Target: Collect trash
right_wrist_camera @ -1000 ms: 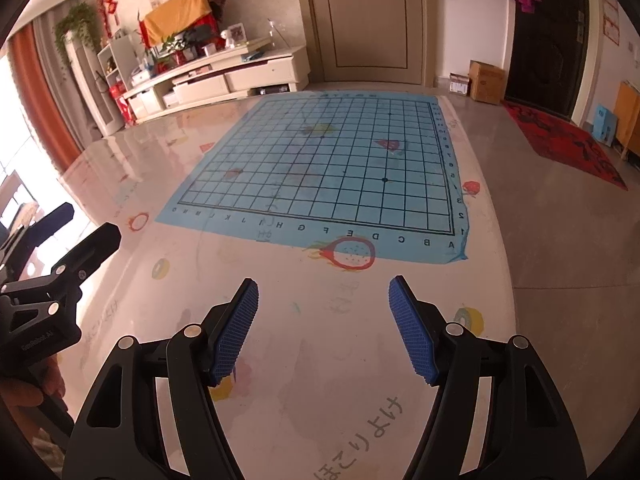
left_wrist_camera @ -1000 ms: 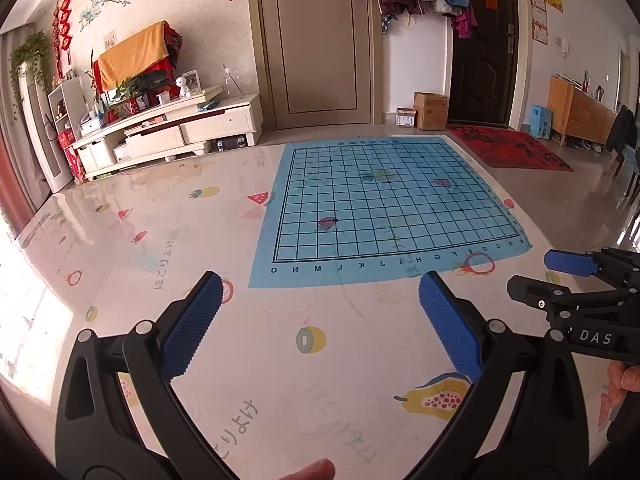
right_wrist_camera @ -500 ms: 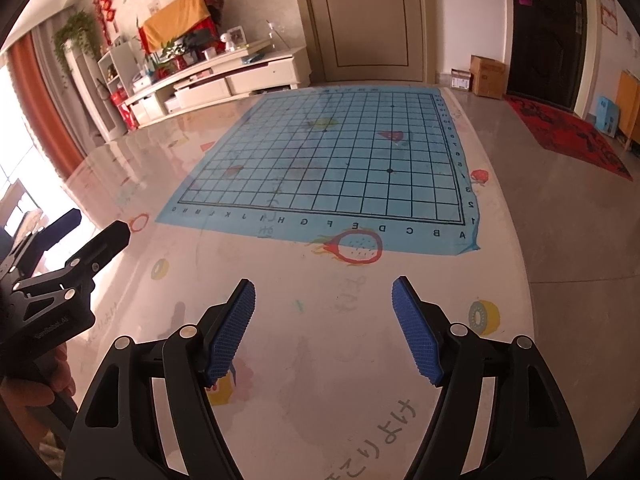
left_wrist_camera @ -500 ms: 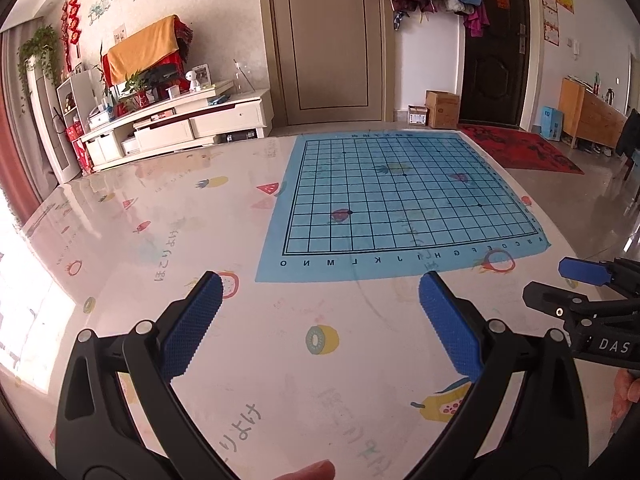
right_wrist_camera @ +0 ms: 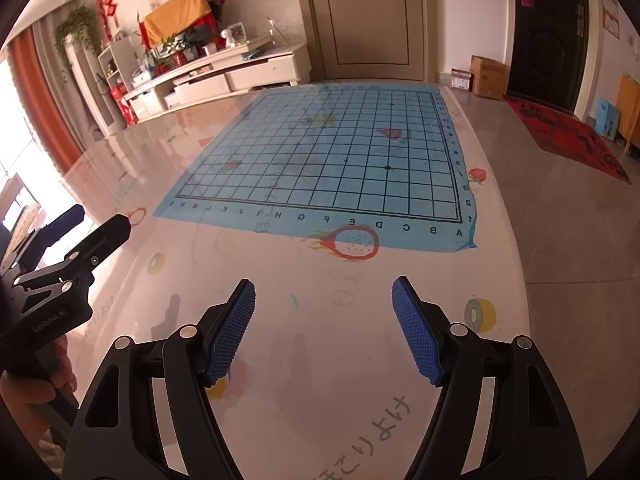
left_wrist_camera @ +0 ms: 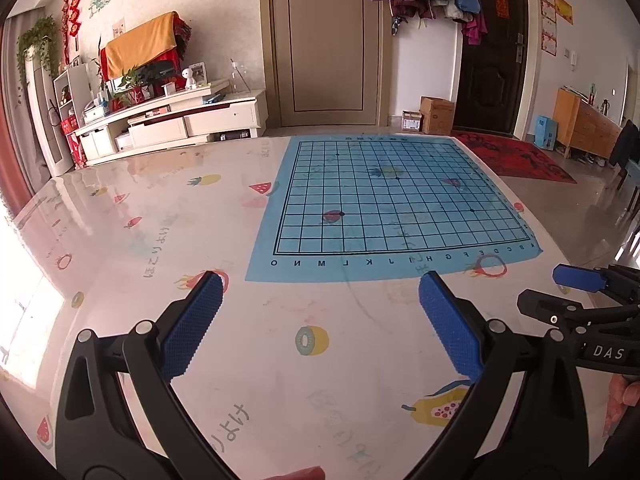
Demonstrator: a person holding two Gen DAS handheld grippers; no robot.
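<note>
Left wrist view looks low along its fingers over the bench [left_wrist_camera: 120,240] toward the far edge and door [left_wrist_camera: 326,40]. Right wrist view sits alongside, facing likewise, angled slightly left. Both share the blue grid mat [left_wrist_camera: 396,208] [right_wrist_camera: 332,160], close ahead.

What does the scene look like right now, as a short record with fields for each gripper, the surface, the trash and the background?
left gripper: open, holding nothing
right gripper: open, holding nothing
surface: fruit-print play mat with a blue grid board sheet lying flat on it
trash: none visible in either view
background: white TV cabinet, cardboard boxes, red rug
</note>
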